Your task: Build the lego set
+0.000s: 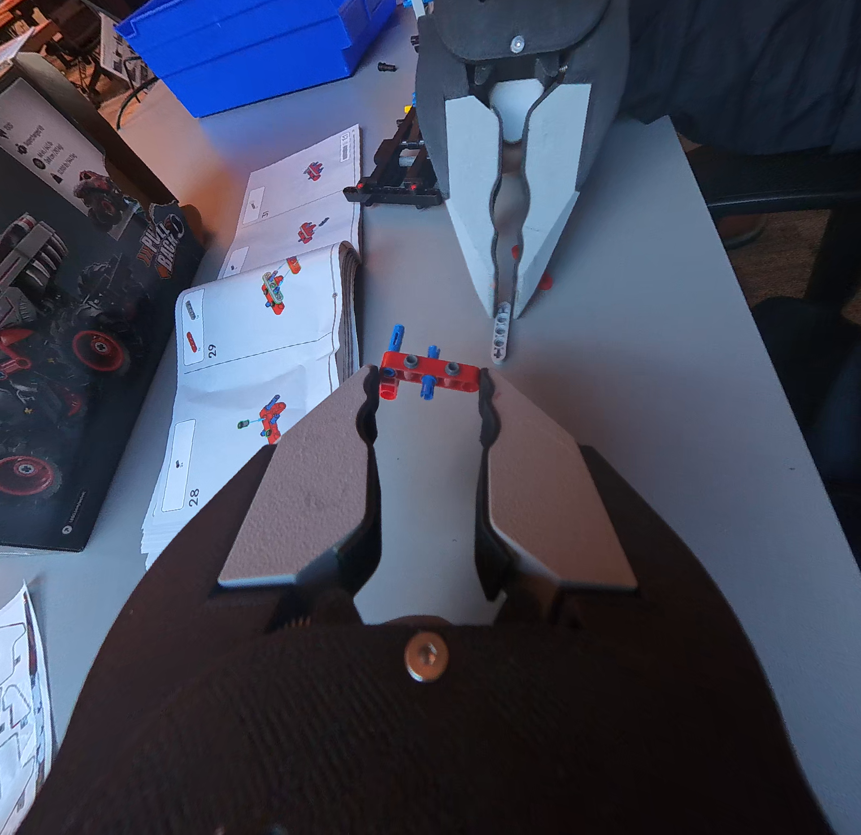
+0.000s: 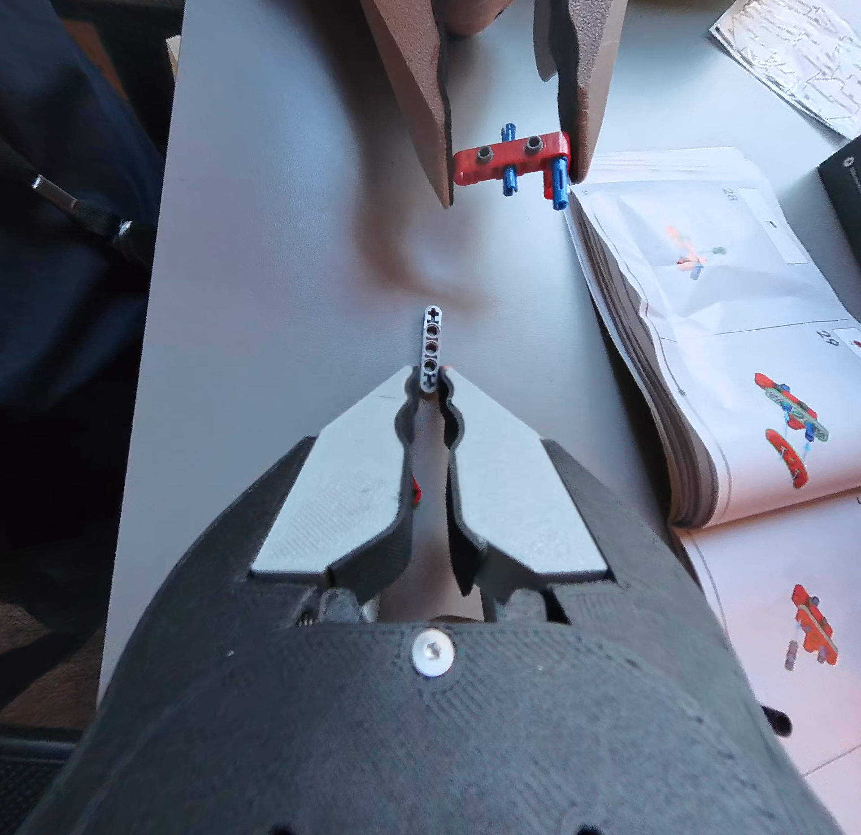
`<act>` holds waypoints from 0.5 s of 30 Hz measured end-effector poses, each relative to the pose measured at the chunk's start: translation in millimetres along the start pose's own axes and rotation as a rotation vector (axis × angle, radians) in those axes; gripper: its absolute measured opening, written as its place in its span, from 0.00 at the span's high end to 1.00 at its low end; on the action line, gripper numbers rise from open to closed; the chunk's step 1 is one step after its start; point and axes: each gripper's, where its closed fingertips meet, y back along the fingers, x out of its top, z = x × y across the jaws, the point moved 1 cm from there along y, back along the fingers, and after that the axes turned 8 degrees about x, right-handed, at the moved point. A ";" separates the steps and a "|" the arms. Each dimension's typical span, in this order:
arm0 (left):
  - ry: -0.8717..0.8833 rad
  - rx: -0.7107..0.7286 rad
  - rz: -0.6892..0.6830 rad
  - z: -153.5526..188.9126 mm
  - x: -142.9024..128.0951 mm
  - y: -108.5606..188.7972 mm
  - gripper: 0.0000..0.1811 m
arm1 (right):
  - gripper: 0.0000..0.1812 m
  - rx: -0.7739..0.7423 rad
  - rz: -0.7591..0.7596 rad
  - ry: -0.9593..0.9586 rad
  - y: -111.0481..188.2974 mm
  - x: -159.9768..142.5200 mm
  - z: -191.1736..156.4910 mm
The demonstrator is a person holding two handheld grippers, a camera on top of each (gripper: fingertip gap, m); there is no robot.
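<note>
My left gripper [image 1: 427, 378], with tan fingers, is shut on a red beam assembly [image 1: 431, 370] with blue pins and grey pins, gripping it end to end at the tips, low over the grey table [image 1: 605, 393]. My right gripper [image 2: 429, 378], with pale grey fingers, is shut on a thin grey beam with holes [image 2: 431, 346] that sticks out forward from the tips. The two grippers face each other. The right gripper [image 1: 506, 311] and its grey beam [image 1: 501, 335] show in the left wrist view; the left gripper [image 2: 512, 185] and red assembly [image 2: 510, 162] show in the right wrist view.
An open instruction booklet [image 1: 261, 346] lies left of the grippers, also in the right wrist view [image 2: 722, 323]. The set's box [image 1: 70, 346], a blue bin [image 1: 261, 34], a black Lego frame [image 1: 396, 178] and a sticker sheet [image 2: 792, 43] are around. Small red pieces [image 1: 543, 281] lie under the right gripper. The left gripper's tips are roughly 7 cm from the right gripper's.
</note>
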 end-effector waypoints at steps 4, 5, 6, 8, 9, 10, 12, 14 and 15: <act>0.002 -0.001 0.000 -0.1 0.0 -0.2 0.78 | 0.98 -0.006 -0.002 0.004 -0.1 -0.1 0.5; 0.002 -0.001 0.000 -0.2 0.0 -0.2 0.78 | 0.97 -0.007 -0.003 0.007 -0.1 0.0 0.3; 0.000 -0.002 0.000 0.1 0.0 -0.2 0.78 | 0.98 -0.007 -0.004 0.008 -0.1 -0.1 0.0; -0.005 -0.003 -0.002 0.7 -0.2 -0.4 0.78 | 0.97 -0.003 -0.005 0.008 -0.1 0.1 -0.7; -0.009 -0.004 -0.003 1.2 -0.4 -0.7 0.78 | 0.98 -0.001 -0.005 0.007 -0.1 0.0 -1.0; -0.012 -0.004 -0.005 1.5 -0.5 -0.8 0.78 | 0.98 0.001 -0.005 0.005 -0.3 0.1 -1.2; -0.018 -0.004 -0.006 2.2 -0.9 -0.9 0.78 | 0.97 0.004 -0.004 0.005 0.0 0.4 -1.6; -0.020 -0.005 -0.008 2.5 -1.0 -1.2 0.78 | 0.98 0.002 0.003 0.007 0.8 1.7 -1.5; -0.020 -0.006 -0.009 2.6 -1.2 -1.2 0.78 | 0.97 -0.002 0.008 0.008 1.6 2.7 -1.1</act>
